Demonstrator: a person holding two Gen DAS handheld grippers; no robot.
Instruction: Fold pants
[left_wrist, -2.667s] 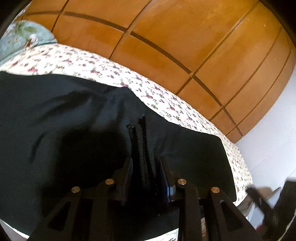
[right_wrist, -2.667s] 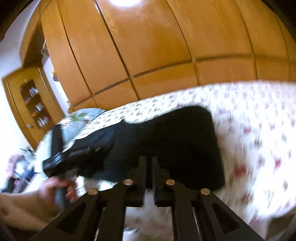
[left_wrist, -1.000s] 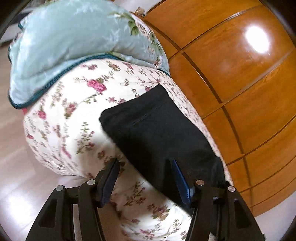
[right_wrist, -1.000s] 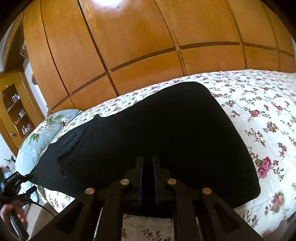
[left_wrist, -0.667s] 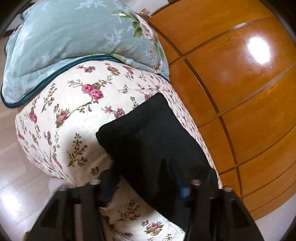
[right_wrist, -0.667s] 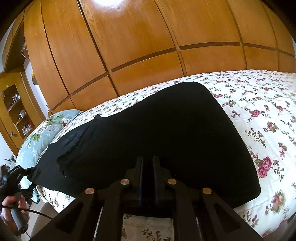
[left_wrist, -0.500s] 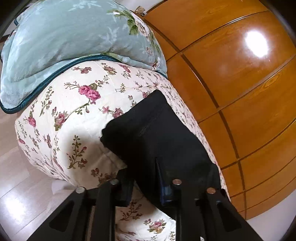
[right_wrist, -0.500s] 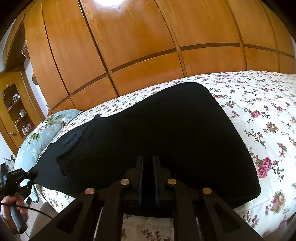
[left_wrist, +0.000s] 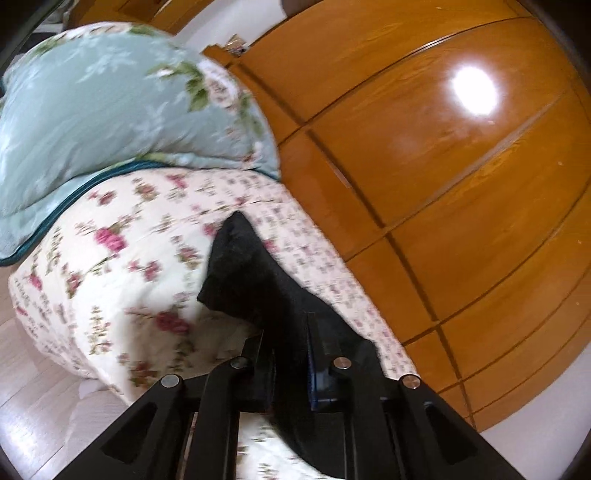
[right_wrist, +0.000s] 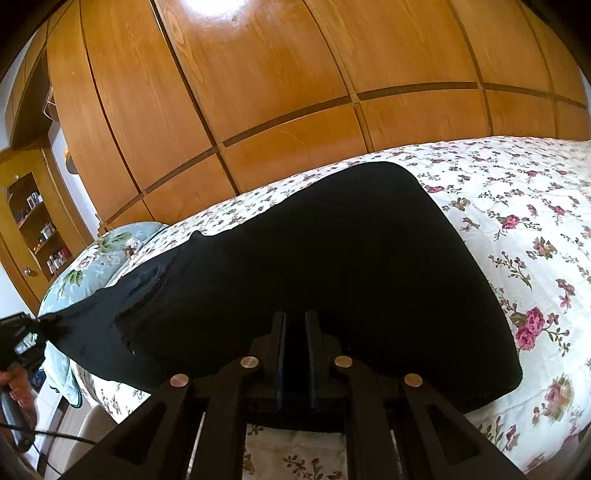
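On 1 floral bed (right_wrist: 524, 206), 1 black pants (right_wrist: 332, 258) w/ 2 tongs: left (left_wrist: 286, 336) closing on it, right (right_wrist: 294, 332) clamped on it.

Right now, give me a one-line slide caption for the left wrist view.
Left gripper jaws closing on one end of the black pants, lifting it off the floral bedspread.

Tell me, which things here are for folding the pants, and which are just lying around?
For the job:
- black pants
- left gripper, its jaws closing on one end of the pants
- right gripper, shut on their near edge

Just there:
- blue flowery pillow
- flowered bedspread
- wooden wardrobe
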